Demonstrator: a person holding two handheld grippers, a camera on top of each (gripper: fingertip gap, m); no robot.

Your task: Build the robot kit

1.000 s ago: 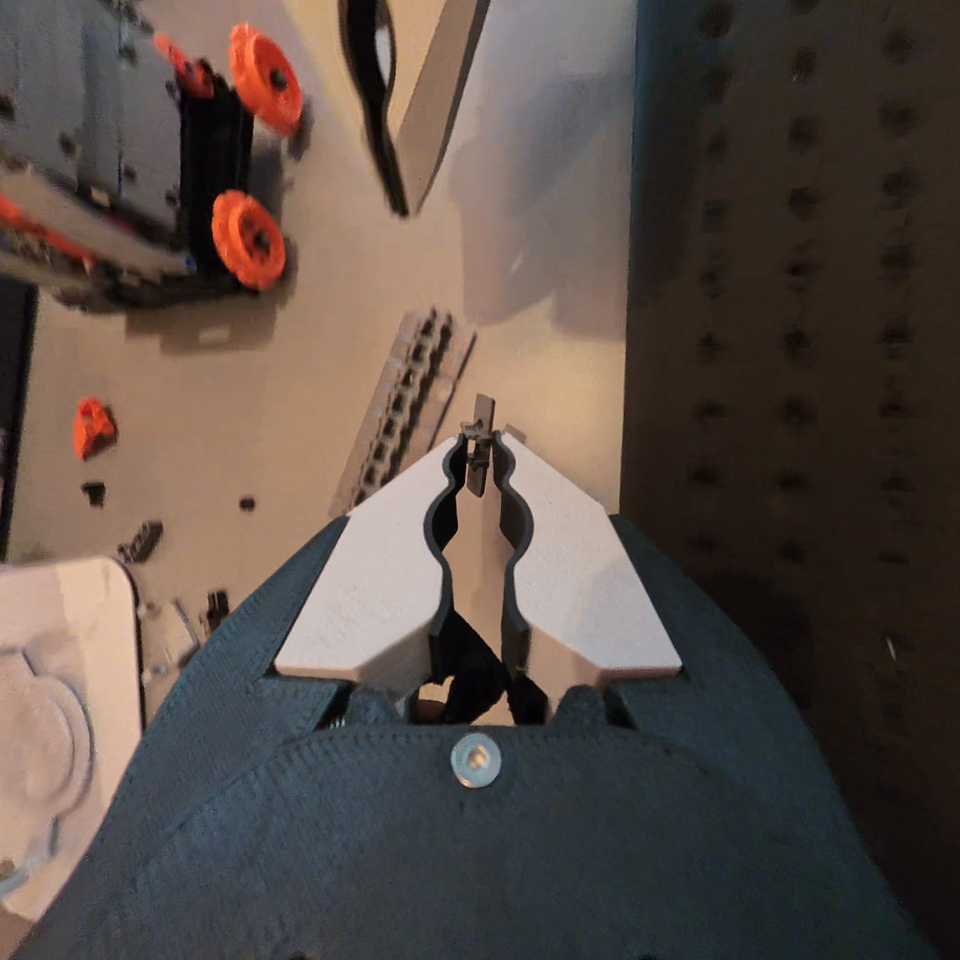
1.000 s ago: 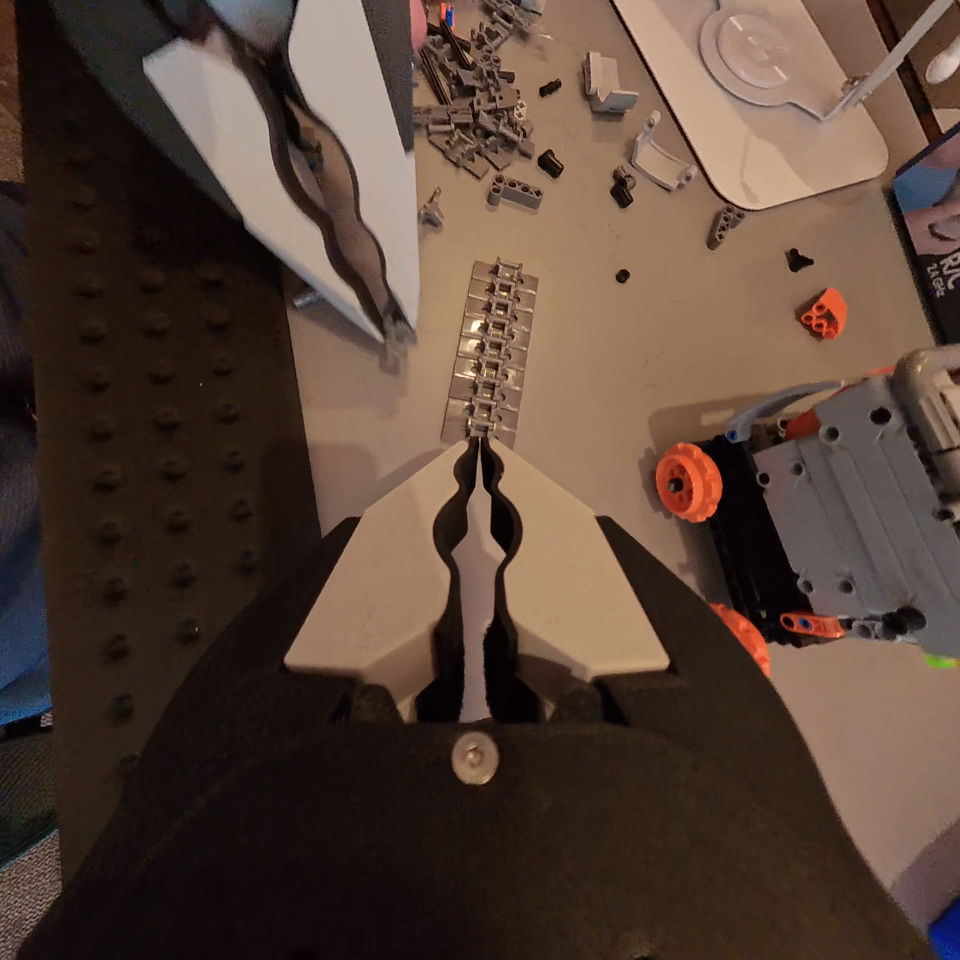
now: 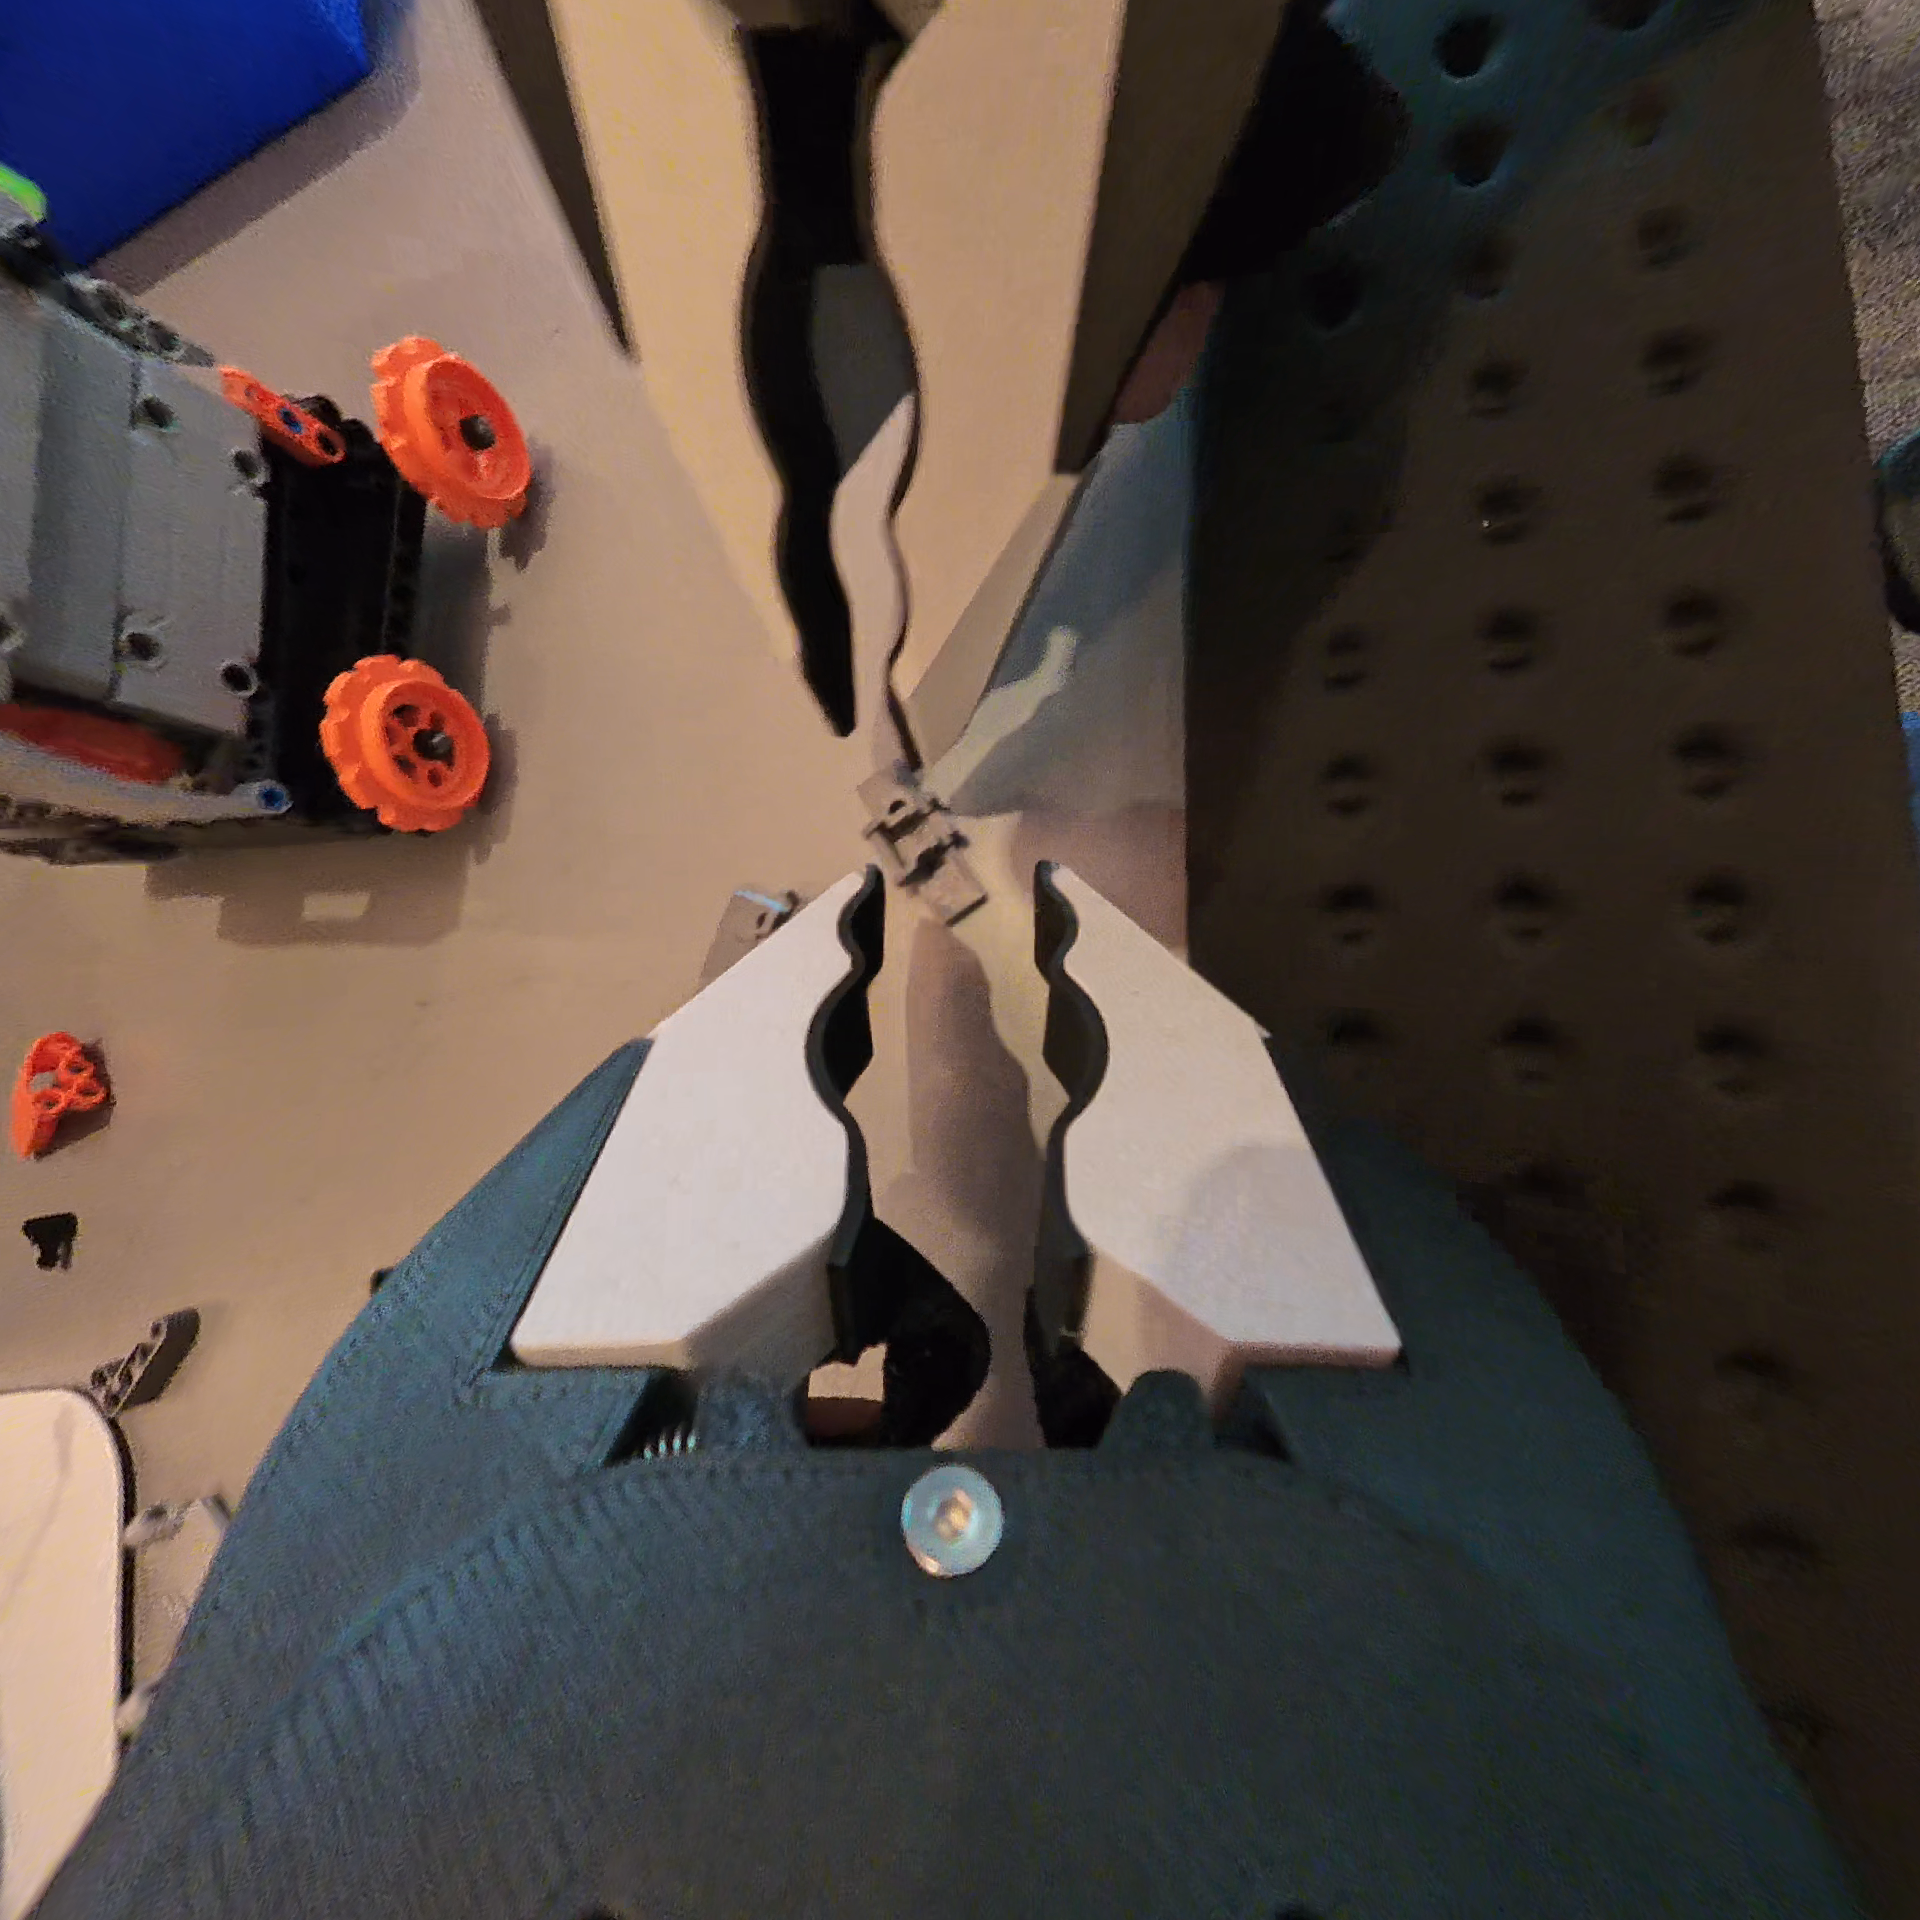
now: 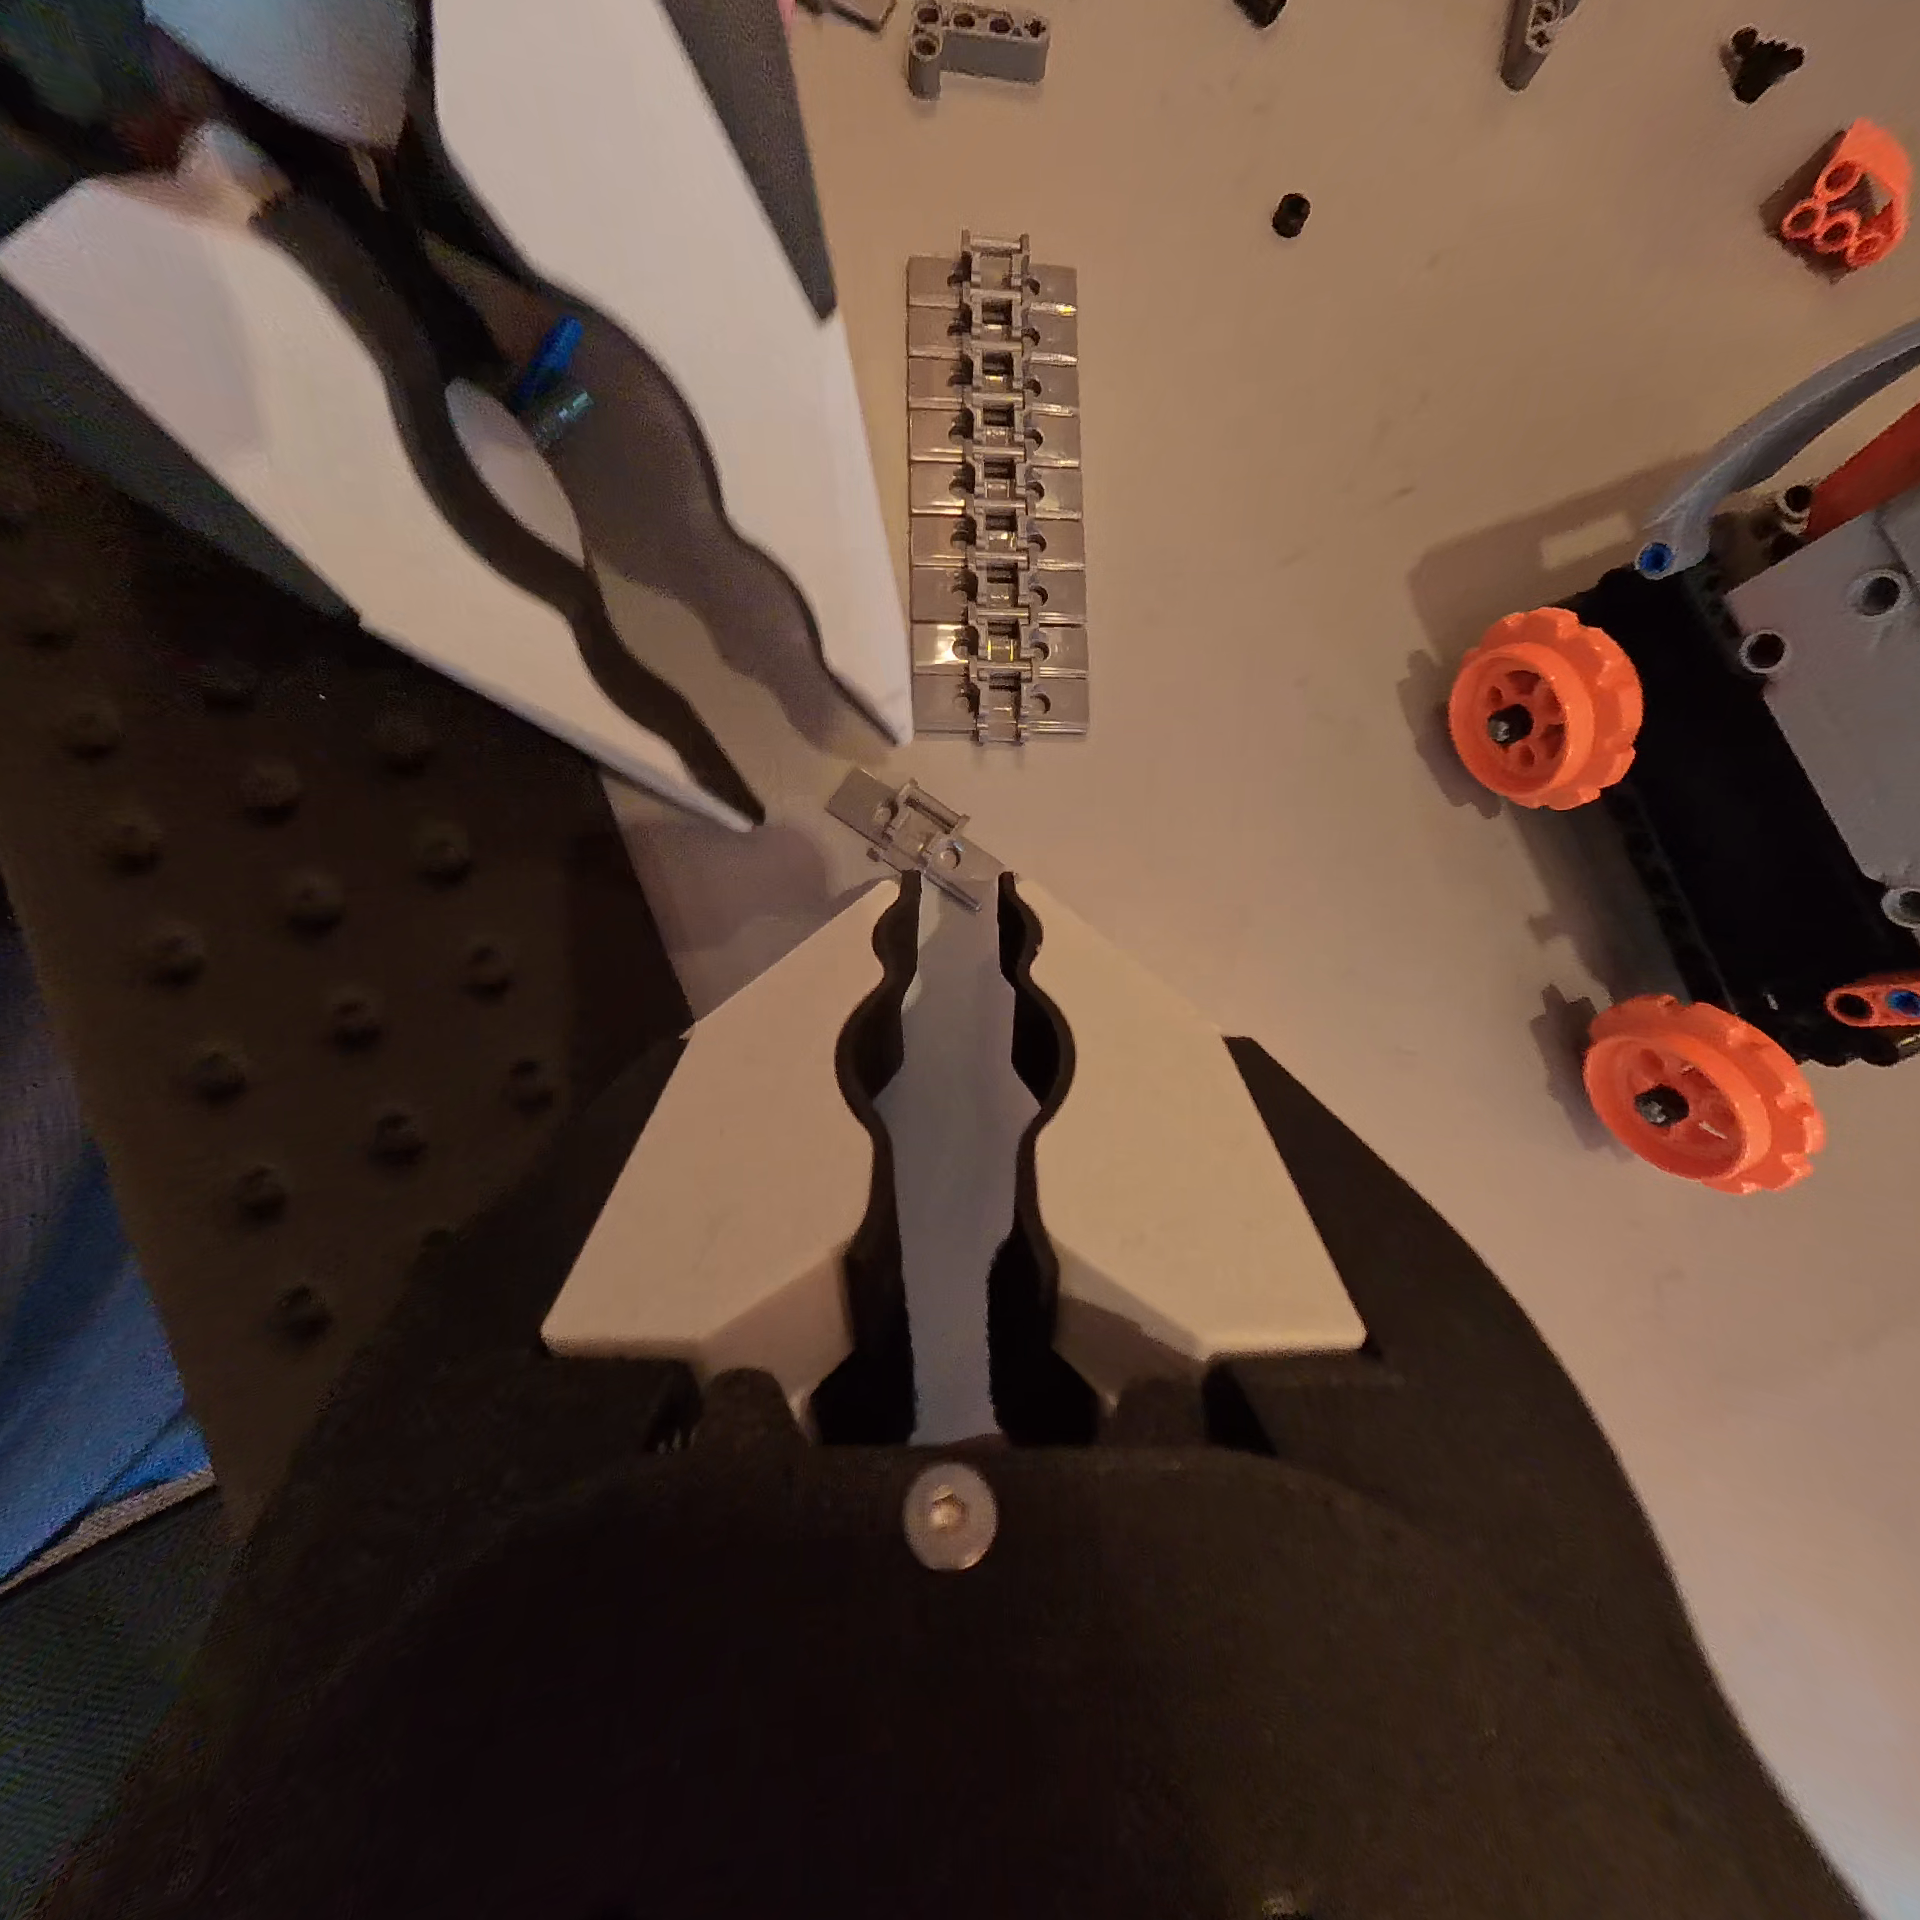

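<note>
The loose link [image 4: 914, 836] lies on the counter [image 4: 1299, 935] at twelve o'clock off my right gripper [image 4: 951, 883], long axis ten to four. That gripper is slightly parted, touching its near end, gripping nothing. My left gripper [image 3: 956, 878], wider open and empty, faces it just beyond.

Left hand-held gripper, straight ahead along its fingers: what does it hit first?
Most likely the loose grey track link, lying just past the open left hand-held gripper. Right behind it come the right hand-held gripper's tips. Depth is unclear, so it might pass above.
</note>
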